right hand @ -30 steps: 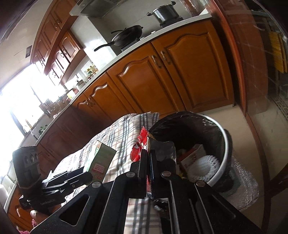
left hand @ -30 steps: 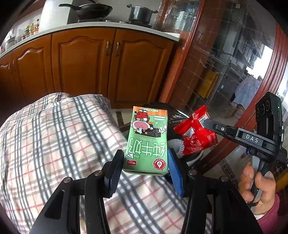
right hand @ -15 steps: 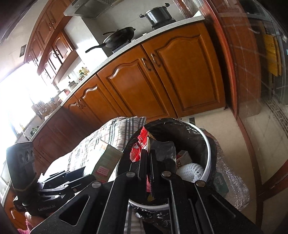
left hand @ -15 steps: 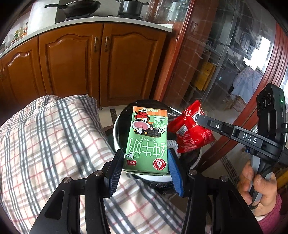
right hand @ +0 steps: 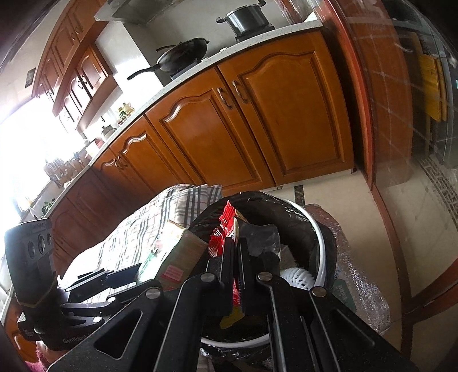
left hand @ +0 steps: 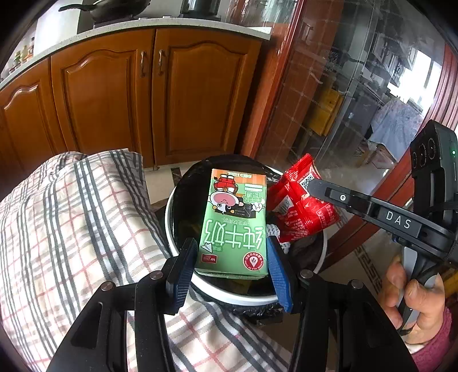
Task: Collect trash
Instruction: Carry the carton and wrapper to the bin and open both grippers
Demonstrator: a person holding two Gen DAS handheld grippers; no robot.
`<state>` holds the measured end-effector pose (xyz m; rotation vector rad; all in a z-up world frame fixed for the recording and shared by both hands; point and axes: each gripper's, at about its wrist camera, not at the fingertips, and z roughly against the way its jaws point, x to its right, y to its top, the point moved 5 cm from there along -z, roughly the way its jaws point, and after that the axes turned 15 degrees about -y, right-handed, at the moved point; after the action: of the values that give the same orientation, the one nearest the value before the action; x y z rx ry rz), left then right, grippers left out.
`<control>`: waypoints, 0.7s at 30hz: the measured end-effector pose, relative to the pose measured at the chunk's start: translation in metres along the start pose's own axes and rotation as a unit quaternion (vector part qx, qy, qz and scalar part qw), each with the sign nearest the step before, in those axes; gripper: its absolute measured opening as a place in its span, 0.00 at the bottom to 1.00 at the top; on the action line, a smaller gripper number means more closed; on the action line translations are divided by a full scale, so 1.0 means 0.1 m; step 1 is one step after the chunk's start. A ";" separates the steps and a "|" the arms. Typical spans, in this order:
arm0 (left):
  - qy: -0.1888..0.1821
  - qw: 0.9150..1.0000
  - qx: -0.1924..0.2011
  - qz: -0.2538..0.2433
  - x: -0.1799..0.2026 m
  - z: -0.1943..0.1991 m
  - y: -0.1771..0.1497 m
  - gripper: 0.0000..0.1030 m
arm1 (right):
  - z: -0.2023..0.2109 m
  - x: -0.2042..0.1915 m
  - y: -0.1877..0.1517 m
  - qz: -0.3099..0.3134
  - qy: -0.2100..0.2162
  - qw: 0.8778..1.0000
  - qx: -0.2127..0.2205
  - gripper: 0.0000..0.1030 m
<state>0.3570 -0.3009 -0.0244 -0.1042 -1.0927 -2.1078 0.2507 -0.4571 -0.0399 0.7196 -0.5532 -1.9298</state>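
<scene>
My left gripper (left hand: 233, 257) is shut on a green milk carton (left hand: 236, 223) and holds it over the round trash bin (left hand: 171, 217), which has a white rim and a black liner. My right gripper (right hand: 236, 243) is shut on a red snack wrapper (right hand: 226, 220) and holds it over the same bin (right hand: 320, 251). In the left wrist view the wrapper (left hand: 300, 206) hangs beside the carton, to its right. The carton (right hand: 174, 251) also shows in the right wrist view, left of the wrapper. White foam netting (right hand: 297, 276) and other trash lie inside the bin.
A table with a plaid cloth (left hand: 71, 229) abuts the bin on the left. Brown kitchen cabinets (left hand: 160, 94) stand behind, with a pan (right hand: 183, 54) and a pot (right hand: 247, 18) on the counter. A glass door with a red frame (left hand: 343, 100) is on the right.
Both grippers have moved from above the plaid table edge to over the bin, still carrying the carton and the wrapper. The bin now sits directly beneath both.
</scene>
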 end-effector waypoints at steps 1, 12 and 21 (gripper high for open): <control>0.000 1.000 -0.001 0.001 -0.01 -0.01 0.01 0.46 | 0.00 0.00 0.00 0.000 -0.001 1.000 -0.001 0.02; 0.004 1.000 -0.011 0.003 -0.02 -0.13 0.04 0.46 | -0.09 0.01 0.01 0.007 -0.011 1.000 -0.011 0.02; -0.014 0.999 -0.026 0.021 -0.03 -0.23 0.06 0.50 | -0.16 0.06 0.02 -0.003 -0.014 1.000 -0.024 0.13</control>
<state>0.3693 -0.3180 -0.0362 -0.1807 -1.0437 -2.1035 0.2608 -0.4640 -0.0518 0.6657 -0.5206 -1.9536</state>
